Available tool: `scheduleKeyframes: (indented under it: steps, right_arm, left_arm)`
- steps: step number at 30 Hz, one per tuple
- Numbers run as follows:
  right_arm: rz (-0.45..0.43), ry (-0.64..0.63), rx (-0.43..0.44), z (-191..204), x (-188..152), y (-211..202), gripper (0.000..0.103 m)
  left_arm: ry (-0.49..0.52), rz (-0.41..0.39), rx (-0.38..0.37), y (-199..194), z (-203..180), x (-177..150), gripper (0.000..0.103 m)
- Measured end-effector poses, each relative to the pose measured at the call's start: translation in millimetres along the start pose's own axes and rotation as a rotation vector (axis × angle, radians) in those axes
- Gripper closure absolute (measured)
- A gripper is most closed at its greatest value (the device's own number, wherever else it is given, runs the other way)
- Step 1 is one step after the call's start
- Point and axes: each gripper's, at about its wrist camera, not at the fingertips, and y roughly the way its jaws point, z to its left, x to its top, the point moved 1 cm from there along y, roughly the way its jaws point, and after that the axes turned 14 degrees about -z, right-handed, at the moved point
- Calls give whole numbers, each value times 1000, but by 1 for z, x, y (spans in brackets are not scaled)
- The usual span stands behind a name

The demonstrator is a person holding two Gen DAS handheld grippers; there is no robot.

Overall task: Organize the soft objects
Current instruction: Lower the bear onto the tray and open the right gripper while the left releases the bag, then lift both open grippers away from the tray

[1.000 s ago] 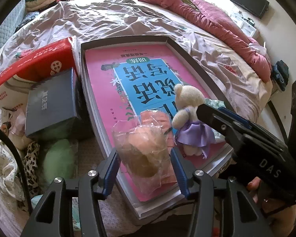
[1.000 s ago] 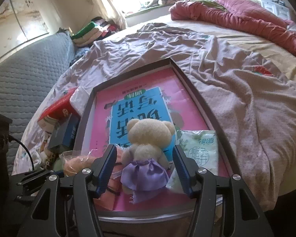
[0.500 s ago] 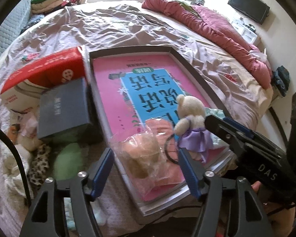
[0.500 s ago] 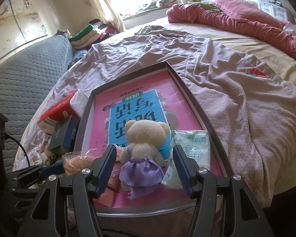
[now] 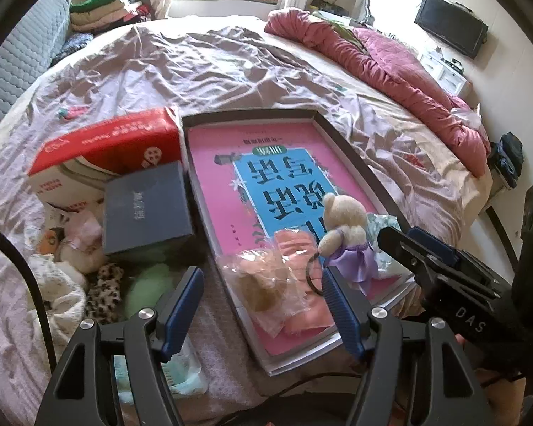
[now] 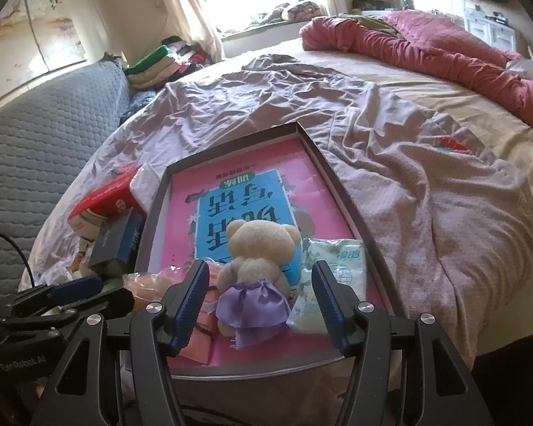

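Left wrist view showed the left gripper (image 5: pixel 263 298) above the near end of a shallow tray (image 5: pixel 355 163) that lay on the bed (image 5: pixel 195 67). Its jaws stood wide, having just been opening, and the clear plastic bag (image 5: pixel 266 284) with a brownish soft item inside lay between them on the tray's pink liner, touched by neither blue pad. Under the bag lay a pink packet (image 5: pixel 298 248), and a black hair tie (image 5: pixel 314 275) sat at its right edge. Just beside these stood the plush bear (image 5: pixel 344 223) in a purple dress, upright, facing away from the camera. The right gripper (image 5: pixel 430 252) reached in from the right, close to the bear.

Left of the tray a dark grey box (image 5: pixel 145 209) rested against a red and white carton (image 5: pixel 103 152), with a heap of soft things by them: a green plush piece (image 5: pixel 145 284), a leopard-print scrap (image 5: pixel 103 291) and white fluffy fabric (image 5: pixel 60 284).

Right wrist view had the right gripper (image 6: pixel 261 301) with its jaws also wide, set either side of the bear (image 6: pixel 259 252) without pressing it. A pale green packet (image 6: pixel 334 277) lay on the tray (image 6: pixel 337 184) just right of the bear, partly behind the right pad. A red quilt (image 6: pixel 426 35) was bunched along the far side of the bed (image 6: pixel 391 124).
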Motion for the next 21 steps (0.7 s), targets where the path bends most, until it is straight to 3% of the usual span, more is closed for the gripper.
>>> scheduleKeyframes:
  steps: [1,2,3,21]
  right_arm:
    - [-5,-13,-9,2,1,-2,37]
    - [-16,-26,-14,5,3,-5,27]
    - [-27,-38,-19,7,4,-7,25]
    - [-129,-102,-11,37,30,-57,24]
  left_arm:
    - [3,-10,8,-4,1,1,34]
    - [5,-20,11,-7,1,2,34]
    - [5,-28,17,-11,2,2,31]
    - [3,-93,84,-66,10,11,28]
